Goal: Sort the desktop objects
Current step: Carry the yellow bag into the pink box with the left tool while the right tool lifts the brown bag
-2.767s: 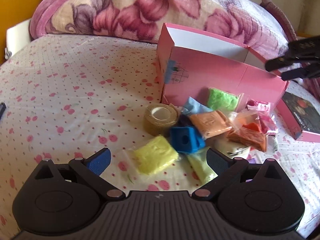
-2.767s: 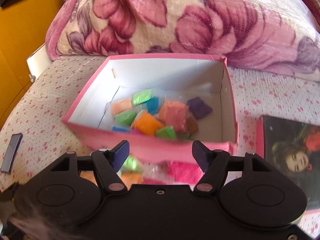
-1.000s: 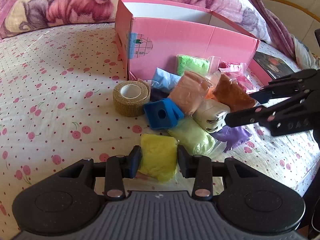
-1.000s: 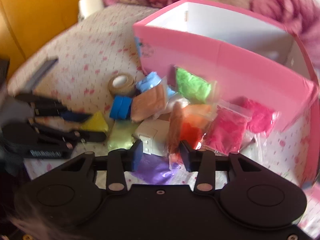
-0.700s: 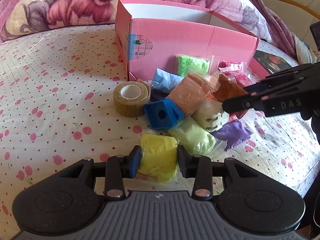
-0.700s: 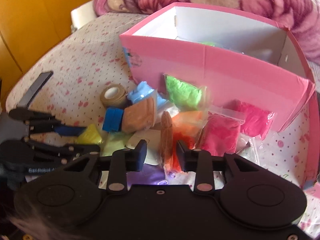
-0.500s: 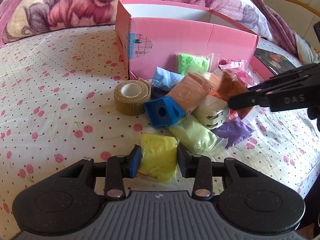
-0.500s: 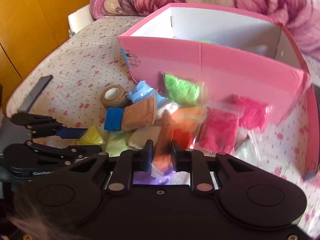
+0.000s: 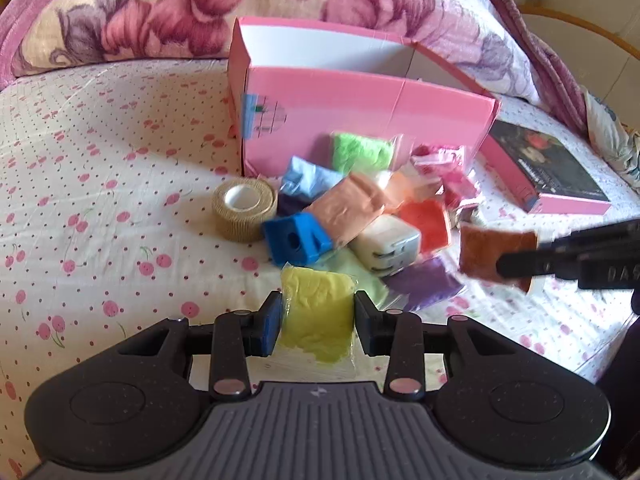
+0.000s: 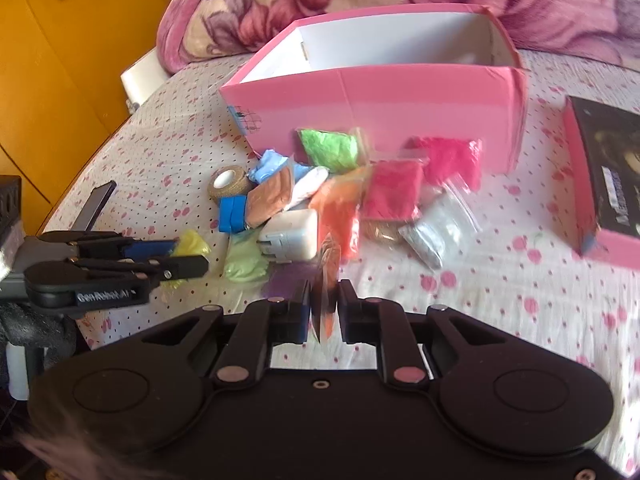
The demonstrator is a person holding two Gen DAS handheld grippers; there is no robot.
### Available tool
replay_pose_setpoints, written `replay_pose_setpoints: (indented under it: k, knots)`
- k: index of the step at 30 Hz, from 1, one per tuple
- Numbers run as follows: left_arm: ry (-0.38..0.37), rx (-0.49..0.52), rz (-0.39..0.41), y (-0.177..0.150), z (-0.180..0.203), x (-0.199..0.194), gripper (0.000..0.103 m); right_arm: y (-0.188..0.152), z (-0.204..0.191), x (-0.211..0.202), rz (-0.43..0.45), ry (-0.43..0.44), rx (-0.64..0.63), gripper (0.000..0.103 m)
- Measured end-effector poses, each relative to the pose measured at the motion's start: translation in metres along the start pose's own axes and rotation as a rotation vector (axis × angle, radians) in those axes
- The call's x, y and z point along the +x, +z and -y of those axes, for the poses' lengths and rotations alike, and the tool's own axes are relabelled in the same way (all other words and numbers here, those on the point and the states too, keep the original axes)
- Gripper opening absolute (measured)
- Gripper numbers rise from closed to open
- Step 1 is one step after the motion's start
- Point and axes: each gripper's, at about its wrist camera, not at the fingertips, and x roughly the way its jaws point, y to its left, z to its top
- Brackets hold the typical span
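My left gripper (image 9: 316, 320) is shut on a yellow clay bag (image 9: 318, 318), lifted just off the pile; it also shows in the right wrist view (image 10: 188, 246). My right gripper (image 10: 324, 312) is shut on a brown clay bag (image 10: 326, 280), seen edge-on, held above the bed; in the left wrist view the brown bag (image 9: 494, 254) hangs at the right. A pile of coloured clay bags (image 9: 352, 208), a blue block (image 9: 298, 238), a white charger (image 9: 386, 246) and a tan tape roll (image 9: 244, 208) lies in front of the open pink box (image 9: 360, 108).
The pink box lid with a dark picture (image 9: 548, 168) lies to the right of the box. A flowered blanket (image 9: 240, 8) is heaped behind it. A dark flat object (image 10: 96, 204) lies at the bed's left edge, beside a yellow cabinet (image 10: 52, 60).
My right gripper has closed on the brown bag and lifted it back out of the pile. My left gripper, shut on the yellow bag, has raised it slightly.
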Motion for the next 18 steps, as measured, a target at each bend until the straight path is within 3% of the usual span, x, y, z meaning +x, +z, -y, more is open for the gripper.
replay_pose_setpoints:
  k: [11, 18]
  knots:
    - [-0.023, 0.034, 0.131, 0.064, 0.019, -0.034, 0.037, -0.010, 0.004, -0.009, 0.026, -0.105, 0.022, 0.014]
    - [-0.020, 0.050, 0.204, 0.117, 0.033, -0.026, 0.037, -0.011, 0.010, -0.011, 0.045, -0.188, -0.009, 0.014]
